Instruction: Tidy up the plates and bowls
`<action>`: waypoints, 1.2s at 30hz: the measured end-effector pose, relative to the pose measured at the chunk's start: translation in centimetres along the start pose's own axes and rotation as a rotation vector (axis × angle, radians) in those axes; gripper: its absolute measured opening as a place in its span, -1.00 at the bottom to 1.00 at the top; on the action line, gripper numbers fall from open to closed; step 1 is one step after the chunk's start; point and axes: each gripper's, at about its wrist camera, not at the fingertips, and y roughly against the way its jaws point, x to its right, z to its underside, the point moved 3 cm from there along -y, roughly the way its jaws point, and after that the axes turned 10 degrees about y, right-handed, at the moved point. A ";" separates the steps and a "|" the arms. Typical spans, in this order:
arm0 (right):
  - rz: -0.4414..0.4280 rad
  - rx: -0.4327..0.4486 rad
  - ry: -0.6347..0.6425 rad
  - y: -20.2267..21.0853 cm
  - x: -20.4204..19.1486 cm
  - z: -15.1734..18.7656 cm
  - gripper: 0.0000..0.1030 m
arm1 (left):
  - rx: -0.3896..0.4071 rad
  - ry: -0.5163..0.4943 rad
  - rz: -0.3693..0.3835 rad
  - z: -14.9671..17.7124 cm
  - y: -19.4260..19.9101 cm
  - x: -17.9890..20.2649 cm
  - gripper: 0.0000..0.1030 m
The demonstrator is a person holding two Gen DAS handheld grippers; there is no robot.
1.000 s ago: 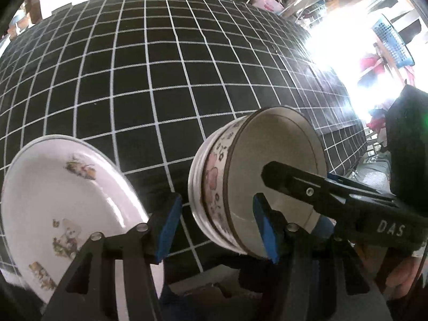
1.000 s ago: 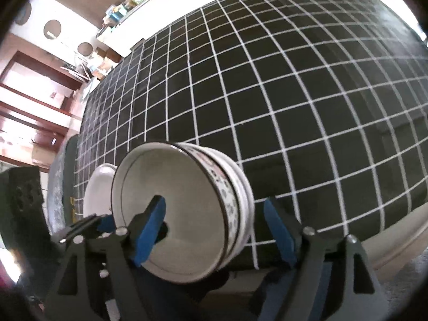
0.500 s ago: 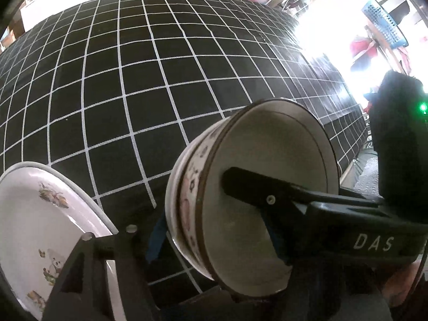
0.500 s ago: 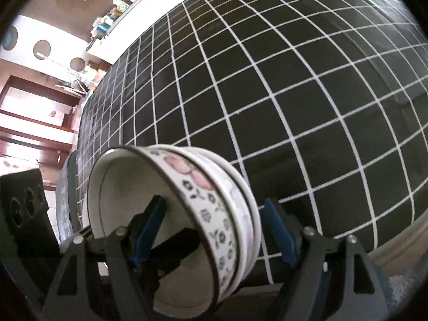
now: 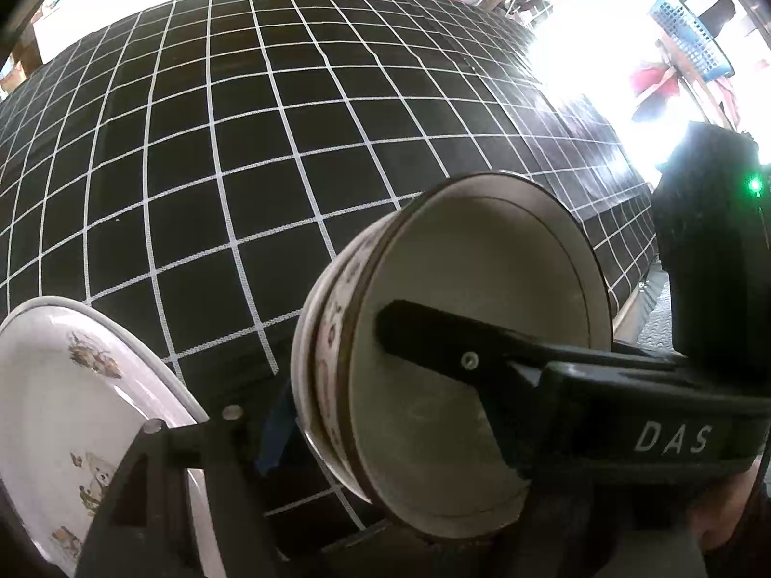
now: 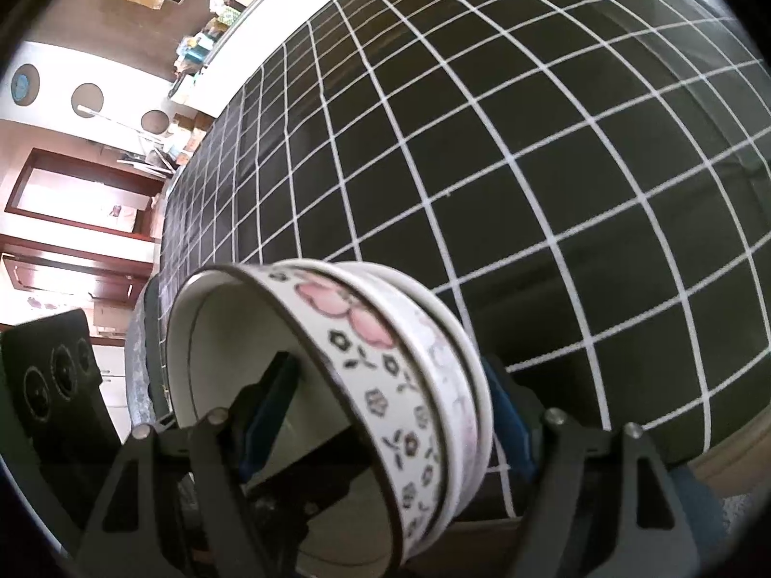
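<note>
A stack of nested floral bowls [image 5: 462, 351] is tipped on its side at the near edge of the black grid tablecloth [image 5: 241, 154]. My left gripper [image 5: 376, 428] straddles the stack's wall; its right finger is hidden behind the bowls. My right gripper [image 6: 385, 414] also grips the stack [image 6: 385, 385], one finger inside the top bowl and one against the outer side. The right gripper's black finger [image 5: 482, 361] shows inside the bowl in the left wrist view. A white picture plate [image 5: 62, 419] lies at the left.
The tablecloth [image 6: 530, 144] stretches far ahead. A black device with a green light [image 5: 713, 260] stands at the right. Shelves, boxes and a doorway lie beyond the table edges.
Both grippers have closed in on the bowl stack. The stack has come nearer and larger in both views and tipped further. The plate has slid toward the left corner.
</note>
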 end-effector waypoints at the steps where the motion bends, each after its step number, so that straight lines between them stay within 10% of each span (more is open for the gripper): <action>1: 0.000 0.002 -0.001 0.0 0.0 0.0 0.52 | 0.000 0.000 -0.001 0.0 0.0 0.1 0.32; 36: 0.041 -0.028 -0.107 0.8 -2.2 -0.5 0.47 | 0.021 0.052 0.001 -0.2 2.0 -0.2 0.33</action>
